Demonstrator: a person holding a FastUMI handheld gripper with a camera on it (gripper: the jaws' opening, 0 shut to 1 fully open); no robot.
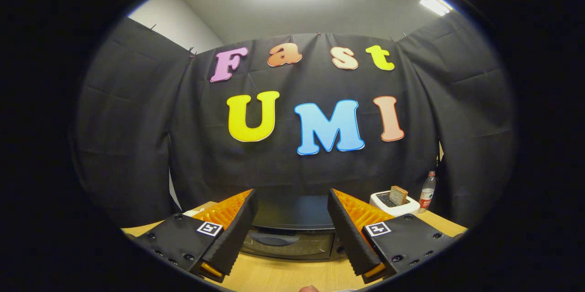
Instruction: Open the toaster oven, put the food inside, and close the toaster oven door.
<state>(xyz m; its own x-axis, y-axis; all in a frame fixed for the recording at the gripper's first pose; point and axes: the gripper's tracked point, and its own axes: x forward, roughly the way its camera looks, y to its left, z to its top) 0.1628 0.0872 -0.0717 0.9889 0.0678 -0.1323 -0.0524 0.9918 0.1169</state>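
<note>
A dark toaster oven (292, 232) stands on the wooden table (283, 276) just ahead of my fingers, seen through the gap between them. Its door is closed, with the handle across the top of the glass. My gripper (292, 205) is open, its fingers wide apart and holding nothing, raised a little above the oven's top. I cannot make out the food near the oven.
A white pop-up toaster (394, 203) with a slice of bread (398, 194) standing in it sits beyond the right finger. A plastic bottle with a red label (427, 191) stands just right of it. A fingertip (309, 288) shows at the table's near edge.
</note>
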